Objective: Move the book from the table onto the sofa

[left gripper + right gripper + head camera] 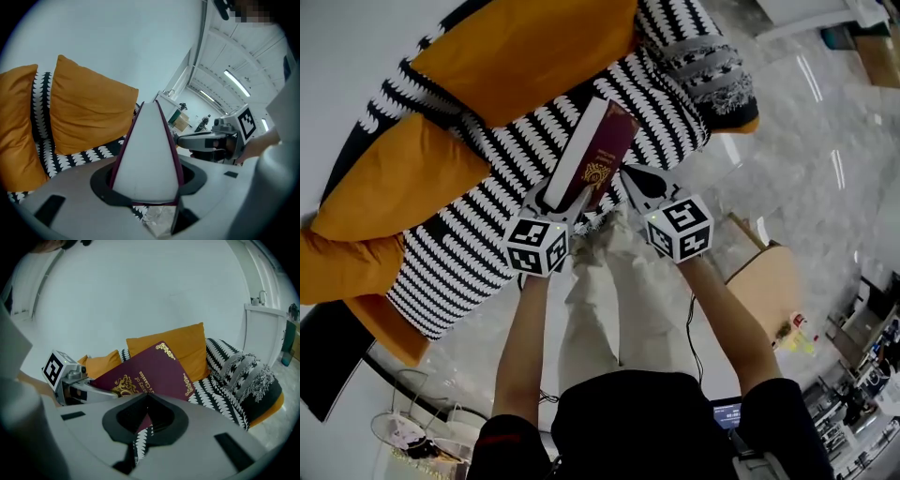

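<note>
Left claw clamped on the book; we hold its long axis tilted away from us, above the sofa.

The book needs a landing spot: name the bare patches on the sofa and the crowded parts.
Free: the black-and-white patterned sofa seat in front of the orange cushions, and the strip between the maroon book and the grey fringed throw. Crowded: the back, lined with cushions, and the throw's end.

Black-and-white patterned sofa, set on a pale glossy floor.
Orange cushions are propped along its back, and a grey fringed cushion is laid at one end.
</note>
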A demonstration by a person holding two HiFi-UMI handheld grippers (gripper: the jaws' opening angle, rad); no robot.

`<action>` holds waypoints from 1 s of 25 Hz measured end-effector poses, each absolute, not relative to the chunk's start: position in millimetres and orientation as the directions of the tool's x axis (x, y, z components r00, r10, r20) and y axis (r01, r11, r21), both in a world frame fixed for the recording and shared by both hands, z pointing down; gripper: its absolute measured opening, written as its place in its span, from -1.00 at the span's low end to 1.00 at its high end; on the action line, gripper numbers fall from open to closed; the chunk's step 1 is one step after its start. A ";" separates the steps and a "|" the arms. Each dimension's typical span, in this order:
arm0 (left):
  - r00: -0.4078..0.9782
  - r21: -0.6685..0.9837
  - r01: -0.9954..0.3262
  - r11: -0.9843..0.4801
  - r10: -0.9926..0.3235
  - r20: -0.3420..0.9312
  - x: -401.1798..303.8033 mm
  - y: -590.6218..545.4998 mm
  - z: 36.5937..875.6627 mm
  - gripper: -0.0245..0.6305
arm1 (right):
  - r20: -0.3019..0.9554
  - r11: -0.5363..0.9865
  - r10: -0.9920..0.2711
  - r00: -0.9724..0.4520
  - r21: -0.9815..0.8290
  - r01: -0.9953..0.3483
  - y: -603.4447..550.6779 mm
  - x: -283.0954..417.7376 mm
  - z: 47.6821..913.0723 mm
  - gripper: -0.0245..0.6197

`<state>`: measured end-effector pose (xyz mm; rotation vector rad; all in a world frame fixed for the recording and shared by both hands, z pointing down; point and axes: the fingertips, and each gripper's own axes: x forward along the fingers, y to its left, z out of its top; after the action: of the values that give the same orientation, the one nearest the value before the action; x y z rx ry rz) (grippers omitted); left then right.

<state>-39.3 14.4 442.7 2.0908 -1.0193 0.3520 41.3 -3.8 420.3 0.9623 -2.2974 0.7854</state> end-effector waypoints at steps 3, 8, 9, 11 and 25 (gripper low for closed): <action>0.649 0.537 -0.756 -0.375 -0.539 0.537 -32.7 8.1 470.8 -0.20 | 0.656 0.565 -0.445 -0.609 -0.322 -0.759 -8.9 47.6 448.4 -0.87; 0.645 0.551 -0.759 -0.347 -0.518 0.562 -28.4 4.4 503.8 -0.20 | 0.669 0.544 -0.426 -0.609 -0.348 -0.763 -10.9 52.6 480.0 -0.87; 0.643 0.552 -0.760 -0.343 -0.516 0.566 -31.6 2.7 510.1 -0.20 | 0.668 0.542 -0.428 -0.609 -0.350 -0.764 -13.2 50.0 485.0 -0.87; 0.643 0.555 -0.761 -0.338 -0.513 0.569 -36.9 0.0 522.1 -0.20 | 0.665 0.534 -0.433 -0.608 -0.354 -0.768 -17.5 45.8 494.8 -0.87; 0.649 0.598 -0.748 -0.288 -0.503 0.570 -27.1 -3.2 575.3 -0.20 | 0.673 0.519 -0.395 -0.625 -0.398 -0.757 -12.0 42.7 553.1 -0.87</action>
<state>-27.1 -3.2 575.3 1.9578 -0.9794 0.3396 42.7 -12.0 553.1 0.9375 -2.2527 0.9415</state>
